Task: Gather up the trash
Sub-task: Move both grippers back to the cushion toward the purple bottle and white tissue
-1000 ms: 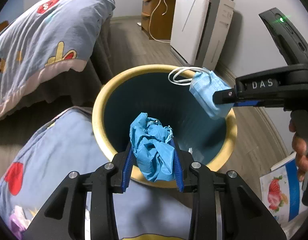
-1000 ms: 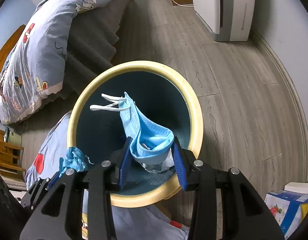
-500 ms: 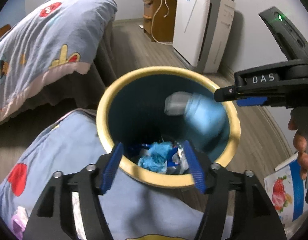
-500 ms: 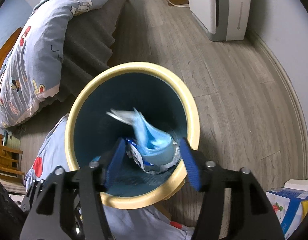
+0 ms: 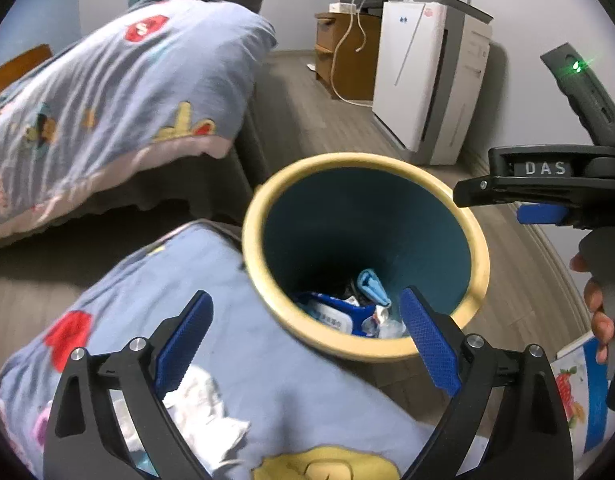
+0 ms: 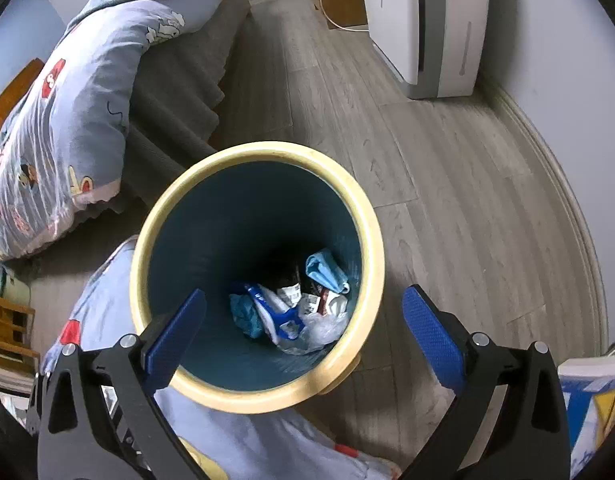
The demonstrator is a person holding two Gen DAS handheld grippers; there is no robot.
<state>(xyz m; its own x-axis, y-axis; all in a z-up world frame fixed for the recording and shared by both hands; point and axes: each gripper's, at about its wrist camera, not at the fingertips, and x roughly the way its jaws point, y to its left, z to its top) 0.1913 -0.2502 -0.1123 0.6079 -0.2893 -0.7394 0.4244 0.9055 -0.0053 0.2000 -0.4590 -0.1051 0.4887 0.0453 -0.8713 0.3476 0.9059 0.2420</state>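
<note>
Your bin (image 6: pixel 349 200) stands on the floor beside the quilt (image 5: pixel 243 364), face mask (image 6: pixel 325 272) and glove (image 6: pixel 243 312) lying inside. Both grippers hang spread and empty: left gripper (image 5: pixel 305 334), right gripper (image 6: pixel 303 330). Swing left toward the crumpled tissue (image 5: pixel 203 412), and pinch it deep.

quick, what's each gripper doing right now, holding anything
Left gripper: open, holding nothing, beside the trash bin.
Right gripper: open, holding nothing, above the bin; the blue face mask lies inside it.
</note>
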